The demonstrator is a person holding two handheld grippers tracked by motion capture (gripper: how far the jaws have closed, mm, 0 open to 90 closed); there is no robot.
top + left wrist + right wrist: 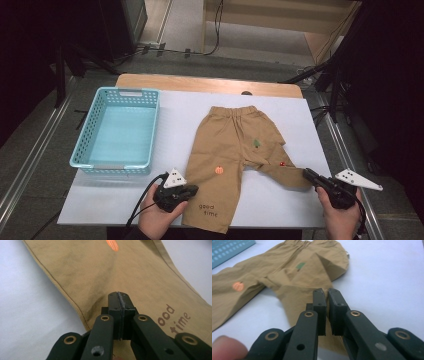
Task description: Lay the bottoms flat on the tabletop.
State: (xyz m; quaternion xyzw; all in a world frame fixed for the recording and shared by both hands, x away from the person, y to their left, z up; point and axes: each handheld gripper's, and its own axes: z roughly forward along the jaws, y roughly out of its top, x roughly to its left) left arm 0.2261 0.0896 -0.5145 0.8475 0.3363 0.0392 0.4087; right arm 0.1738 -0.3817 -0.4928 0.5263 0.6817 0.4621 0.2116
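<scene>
Left gripper [191,190]: nearest me, in the person's left hand [156,215] at the front edge of the table. Its jaws are clenched tight; in the left gripper view the pads [119,305] meet with no gap, over the outer edge of the trouser leg. Whether a fold of cloth is caught between them I cannot tell.

Right gripper [308,174]: also at the front, in the right hand [341,216]. Its jaws are pinched on the hem of the other trouser leg; in the right gripper view tan cloth shows in the narrow slit between the pads [320,305].

Trousers [230,150]: small tan ones, lying flat on the white sheet, waistband away from the person, legs towards them. The leg by the left gripper lies straight and reaches the front edge, with "good time" [207,210] printed near its hem. The other leg is folded and drawn out sideways towards the right gripper.

Patches: an orange pumpkin [219,170] on the straight leg, a small red dot [282,163] on the folded leg, a green tree [257,143] higher up.

Basket [84,147]: light blue with perforated walls, on the left side of the table, beside the trousers but apart from them.

Table [210,82]: wooden, its far edge bare beyond the white sheet [300,125].
</scene>
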